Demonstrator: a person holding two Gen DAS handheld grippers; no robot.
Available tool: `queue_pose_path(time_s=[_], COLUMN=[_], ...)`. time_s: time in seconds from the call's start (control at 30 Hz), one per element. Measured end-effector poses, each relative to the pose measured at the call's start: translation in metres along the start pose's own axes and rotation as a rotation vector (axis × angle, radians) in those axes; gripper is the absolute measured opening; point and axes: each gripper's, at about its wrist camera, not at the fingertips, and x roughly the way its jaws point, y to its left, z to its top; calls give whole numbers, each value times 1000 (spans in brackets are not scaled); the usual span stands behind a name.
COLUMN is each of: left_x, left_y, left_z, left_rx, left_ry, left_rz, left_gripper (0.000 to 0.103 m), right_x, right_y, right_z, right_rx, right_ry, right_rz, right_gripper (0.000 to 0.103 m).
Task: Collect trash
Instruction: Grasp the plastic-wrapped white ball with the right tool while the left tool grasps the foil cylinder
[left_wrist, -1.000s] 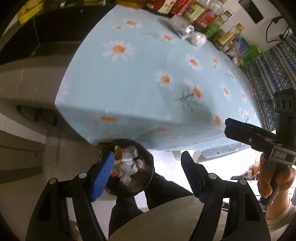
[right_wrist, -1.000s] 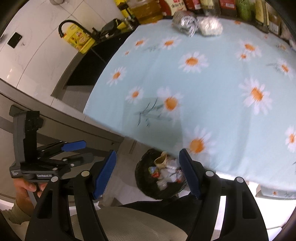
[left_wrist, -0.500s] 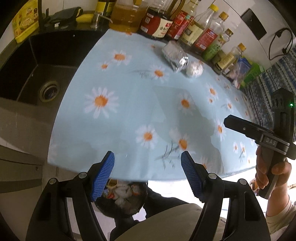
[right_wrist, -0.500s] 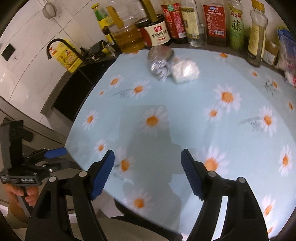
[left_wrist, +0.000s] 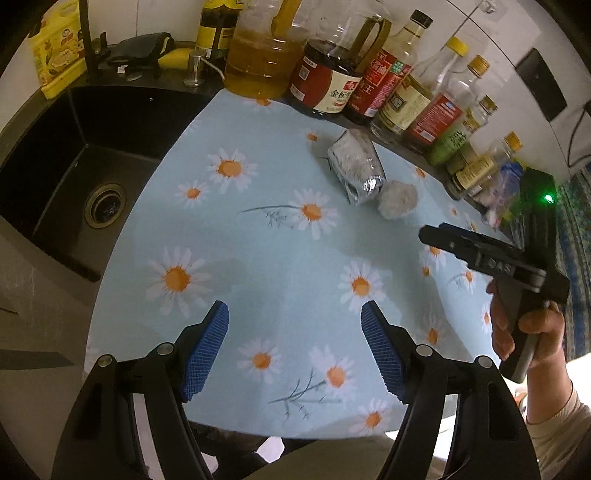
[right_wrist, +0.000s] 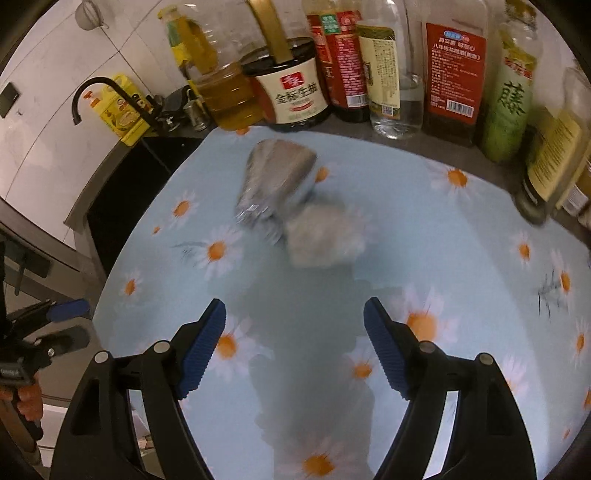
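Both views have swung up from the bin to the counter (left_wrist: 280, 258). Two pieces of trash lie touching at 12 o'clock: one foil wrapper (left_wrist: 357, 170), one crumpled tissue (left_wrist: 397, 198). Left hand-held gripper (left_wrist: 294, 347) and right hand-held gripper (right_wrist: 294, 345) both gape apart, holding nothing.

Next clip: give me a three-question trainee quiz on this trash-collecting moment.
1. True or false: the right gripper is shut on the foil wrapper.
2. What lies touching the wrapper on the daisy cloth? A) crumpled white wad B) spoon C) cup
3. Fill in: the black sink lies to the cloth's ____ in the left wrist view.

Key: 1 false, both it and the left gripper are open and empty; 2 A; 3 left.
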Motion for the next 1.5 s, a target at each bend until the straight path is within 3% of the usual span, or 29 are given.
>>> queue_pose_path(time_s=[0.47,0.63,1.1,1.5], left_x=[21,27,55,105], left_y=[-24,-30,-56,-81], left_z=[22,26,62,106], left_rx=[-72,-73,-43,-5], left_ry=[13,19,37,89], left_rz=[59,73,79,88], left_gripper=[72,72,72,72], right_x=[47,52,8,-24], right_y=[-16,-21,-45,-73], right_z=[38,39,19,-13], right_rx=[-106,-120,-110,-46], right_ry=[68,81,11,-12], right_rz=[38,46,111,151], right_gripper=[76,55,52,52])
